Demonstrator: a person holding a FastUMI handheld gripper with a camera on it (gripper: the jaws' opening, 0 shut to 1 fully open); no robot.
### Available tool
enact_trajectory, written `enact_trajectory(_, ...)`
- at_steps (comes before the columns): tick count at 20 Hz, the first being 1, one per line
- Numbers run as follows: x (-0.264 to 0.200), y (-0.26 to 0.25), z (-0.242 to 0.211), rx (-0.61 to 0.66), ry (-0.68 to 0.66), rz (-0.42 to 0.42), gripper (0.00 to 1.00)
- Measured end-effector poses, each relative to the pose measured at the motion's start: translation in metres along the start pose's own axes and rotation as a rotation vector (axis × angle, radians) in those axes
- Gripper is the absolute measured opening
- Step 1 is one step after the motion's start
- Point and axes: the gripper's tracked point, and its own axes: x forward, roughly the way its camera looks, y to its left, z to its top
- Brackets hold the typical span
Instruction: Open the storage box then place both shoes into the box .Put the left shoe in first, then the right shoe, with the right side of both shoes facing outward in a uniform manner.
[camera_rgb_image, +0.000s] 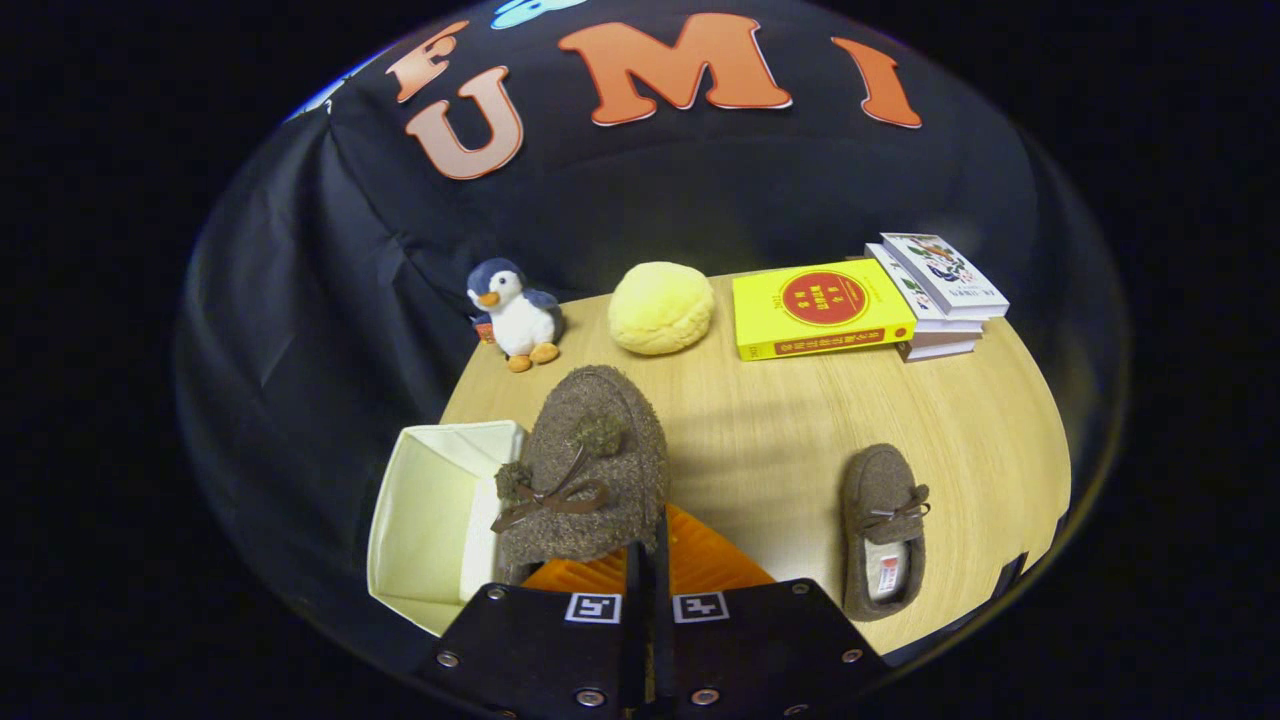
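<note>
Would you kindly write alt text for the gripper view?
The gripper holds a brown fuzzy slipper over an open cream box on a wooden table. A second slipper lies alongside; a toy penguin, yellow cushion and books sit beyond.

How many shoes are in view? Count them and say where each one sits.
2. One shoe is pinched in the gripper, hanging beside the open storage box. The other shoe lies on the table.

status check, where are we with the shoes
gripper shut on one shoe, held beside open box. other shoe on table. nothing blocking.
</note>
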Motion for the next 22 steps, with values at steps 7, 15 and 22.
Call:
enact_trajectory(7,0.009,0.114,-0.009,-0.083,0.048,0.109,0.05)
enact_trajectory(15,0.058,0.162,-0.071,-0.167,0.211,0.043,0.05)
enact_trajectory(22,0.11,0.181,-0.101,-0.187,0.269,0.013,0.05)
